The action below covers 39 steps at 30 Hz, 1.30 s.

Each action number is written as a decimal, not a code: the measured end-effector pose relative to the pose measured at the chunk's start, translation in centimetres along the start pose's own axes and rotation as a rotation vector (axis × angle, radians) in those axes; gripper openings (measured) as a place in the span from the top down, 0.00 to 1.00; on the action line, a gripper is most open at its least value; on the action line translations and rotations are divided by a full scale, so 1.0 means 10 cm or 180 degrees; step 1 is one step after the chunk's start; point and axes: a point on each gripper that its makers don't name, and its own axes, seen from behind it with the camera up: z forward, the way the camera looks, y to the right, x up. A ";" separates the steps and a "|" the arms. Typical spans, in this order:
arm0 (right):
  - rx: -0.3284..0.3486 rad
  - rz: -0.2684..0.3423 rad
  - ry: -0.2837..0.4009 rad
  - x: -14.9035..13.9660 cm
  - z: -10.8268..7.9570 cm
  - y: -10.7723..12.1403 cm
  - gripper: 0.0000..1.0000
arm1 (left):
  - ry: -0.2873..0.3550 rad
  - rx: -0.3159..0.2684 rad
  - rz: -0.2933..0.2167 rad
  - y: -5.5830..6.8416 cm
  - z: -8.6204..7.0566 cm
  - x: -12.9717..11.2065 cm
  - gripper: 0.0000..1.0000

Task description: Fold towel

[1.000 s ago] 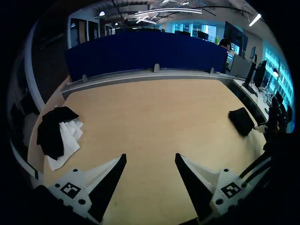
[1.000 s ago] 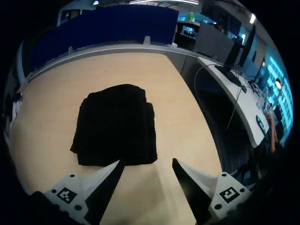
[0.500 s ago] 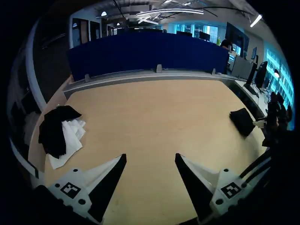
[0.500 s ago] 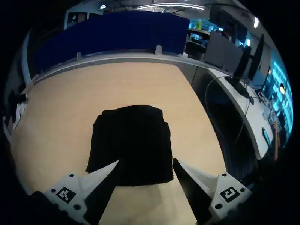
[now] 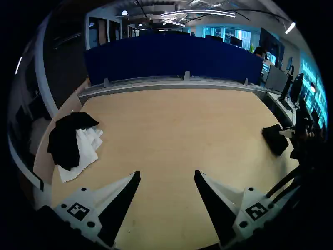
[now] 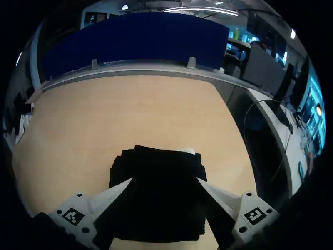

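Observation:
A folded black towel (image 6: 160, 196) lies on the wooden table (image 6: 104, 116), right under my right gripper (image 6: 164, 179). That gripper is open, one finger on each side of the towel's near half, neither visibly pressing on it. A small white bit (image 6: 187, 151) peeks out at the towel's far edge. The left gripper view has the same folded towel (image 5: 275, 139) small at the table's right edge. My left gripper (image 5: 166, 171) is open over bare table with nothing between its fingers. A loose pile of black and white towels (image 5: 70, 141) lies at its far left.
A blue partition (image 5: 170, 56) on a grey rail runs along the table's far edge. Beyond the table's right edge a neighbouring desk (image 6: 274, 125) carries monitors and cables. The pile sits close to the table's left edge.
My right gripper has moved forward and down over the folded black towel, which now lies between its fingers. The left gripper has drifted slightly, still open.

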 end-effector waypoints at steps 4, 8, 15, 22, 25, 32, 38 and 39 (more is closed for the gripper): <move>0.0033 -0.0042 -0.0047 0.04 0.13 -0.03 0.00 | -0.0020 0.0048 -0.0022 -0.04 -0.01 -0.03 0.04; 0.0030 -0.0056 -0.0123 0.01 0.25 -0.02 0.00 | -0.0043 0.0085 -0.0053 -0.07 -0.02 -0.07 0.03; 0.0026 -0.0013 -0.0196 -0.03 0.36 0.00 0.00 | -0.0063 0.0124 -0.0078 -0.10 -0.01 -0.13 0.03; 0.0013 0.0003 -0.0167 -0.01 0.31 0.00 0.00 | -0.0061 0.0114 -0.0084 -0.11 0.00 -0.12 0.03; -0.0003 0.0007 -0.0122 0.02 0.23 0.00 0.00 | -0.0055 0.0099 -0.0088 -0.12 0.00 -0.11 0.03; -0.0035 0.0021 -0.0032 0.05 0.02 -0.02 0.00 | -0.0033 0.0053 -0.0090 -0.12 -0.01 -0.10 0.04; -0.0044 0.0052 0.0031 0.05 -0.17 -0.09 0.00 | 0.0024 0.0002 -0.0094 -0.13 -0.03 -0.07 0.03; -0.0049 0.0056 0.0040 0.05 -0.21 -0.10 0.00 | 0.0037 -0.0008 -0.0095 -0.12 -0.03 -0.06 0.03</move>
